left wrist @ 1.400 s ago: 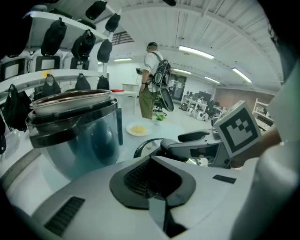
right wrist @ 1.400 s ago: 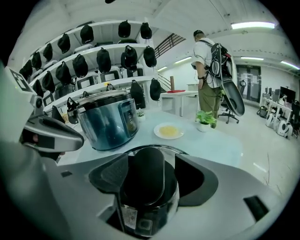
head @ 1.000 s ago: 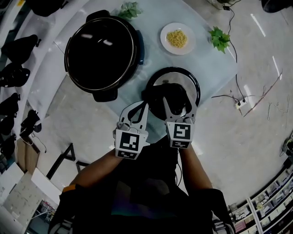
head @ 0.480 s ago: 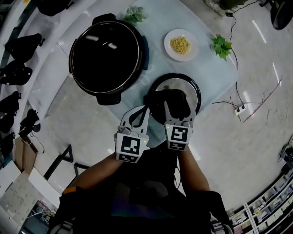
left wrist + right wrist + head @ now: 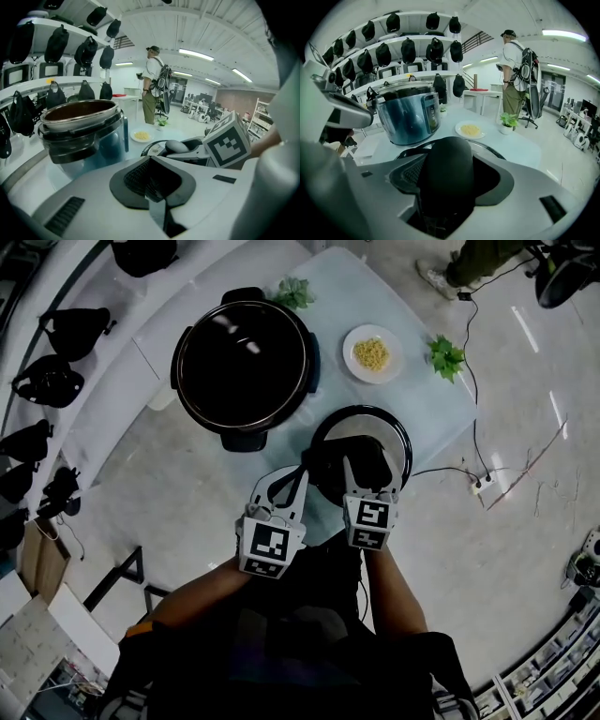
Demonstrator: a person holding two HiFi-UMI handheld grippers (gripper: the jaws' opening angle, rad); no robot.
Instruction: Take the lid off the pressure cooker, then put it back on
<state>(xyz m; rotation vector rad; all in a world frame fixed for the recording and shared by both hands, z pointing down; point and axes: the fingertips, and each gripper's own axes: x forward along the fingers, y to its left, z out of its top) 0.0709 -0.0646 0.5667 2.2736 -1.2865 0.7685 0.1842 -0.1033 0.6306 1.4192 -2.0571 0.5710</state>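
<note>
The open pressure cooker (image 5: 246,362) stands on the pale table (image 5: 422,399), its dark pot uncovered; it also shows in both gripper views (image 5: 79,126) (image 5: 408,117). The round lid (image 5: 361,446) with a steel rim (image 5: 487,149) is near the table's near edge, right of the cooker. My right gripper (image 5: 367,462) is shut on the lid's black handle (image 5: 445,164). I cannot tell whether the lid rests on the table or hangs just above it. My left gripper (image 5: 302,474) is beside the lid on its left, shut with nothing in it (image 5: 150,180).
A white plate of yellow food (image 5: 372,353) sits behind the lid. Small green plants stand at the table's far side (image 5: 292,292) and right corner (image 5: 445,357). A person with a backpack (image 5: 513,79) stands beyond the table. Shelves of dark bags (image 5: 47,381) line the left.
The head view has shifted, so the cooker and table sit further right and lower. The lid, still held by the right gripper, is a little nearer the cooker. The left gripper stays beside it.
</note>
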